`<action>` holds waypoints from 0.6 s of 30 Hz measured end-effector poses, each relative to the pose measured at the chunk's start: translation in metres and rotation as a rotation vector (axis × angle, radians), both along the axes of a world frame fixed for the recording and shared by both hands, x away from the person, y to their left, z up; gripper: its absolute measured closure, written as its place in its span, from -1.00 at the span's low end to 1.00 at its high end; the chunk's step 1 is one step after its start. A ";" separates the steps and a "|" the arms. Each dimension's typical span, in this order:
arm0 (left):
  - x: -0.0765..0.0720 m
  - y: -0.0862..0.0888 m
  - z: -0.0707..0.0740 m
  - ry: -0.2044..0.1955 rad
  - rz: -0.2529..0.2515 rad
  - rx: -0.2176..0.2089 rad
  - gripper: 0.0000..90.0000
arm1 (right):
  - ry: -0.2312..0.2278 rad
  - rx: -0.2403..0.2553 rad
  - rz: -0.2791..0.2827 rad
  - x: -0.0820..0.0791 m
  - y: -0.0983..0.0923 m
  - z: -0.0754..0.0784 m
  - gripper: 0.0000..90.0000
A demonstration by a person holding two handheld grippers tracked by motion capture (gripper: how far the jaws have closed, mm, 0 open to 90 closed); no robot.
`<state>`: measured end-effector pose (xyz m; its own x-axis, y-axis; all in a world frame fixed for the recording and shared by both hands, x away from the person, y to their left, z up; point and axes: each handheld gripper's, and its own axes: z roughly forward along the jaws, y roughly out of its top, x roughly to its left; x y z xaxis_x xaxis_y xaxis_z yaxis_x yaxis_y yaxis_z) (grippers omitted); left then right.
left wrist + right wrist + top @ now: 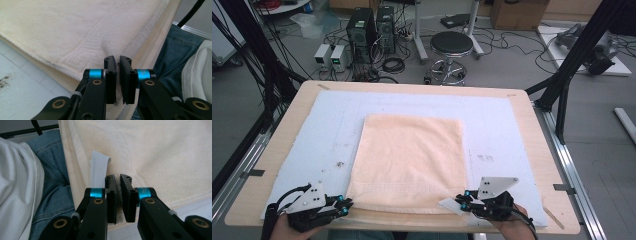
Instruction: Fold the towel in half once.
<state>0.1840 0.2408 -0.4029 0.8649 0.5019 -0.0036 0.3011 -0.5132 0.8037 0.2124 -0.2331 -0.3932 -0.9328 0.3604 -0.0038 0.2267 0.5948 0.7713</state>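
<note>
A cream towel [412, 155] lies flat on a pale blue mat [327, 135] that covers the wooden table [532, 130]. My left gripper [344, 204] is at the towel's near left corner, and my right gripper [463, 199] is at its near right corner. In the left gripper view the jaws [117, 59] are pressed together on the towel's [75, 30] hem, and the cloth puckers toward them. In the right gripper view the jaws [117, 178] pinch the towel's [160, 155] edge beside a white label [98, 167].
The table's near edge runs just behind both grippers, and a person's jeans [172, 52] show below it. Beyond the far edge stand a round stool [451, 46] and computer towers [363, 27] with cables. A black frame strut [579, 47] rises at the right.
</note>
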 end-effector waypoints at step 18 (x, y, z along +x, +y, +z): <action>0.016 -0.004 -0.010 0.027 0.008 0.017 0.33 | 0.064 -0.034 0.046 0.003 0.003 -0.016 0.52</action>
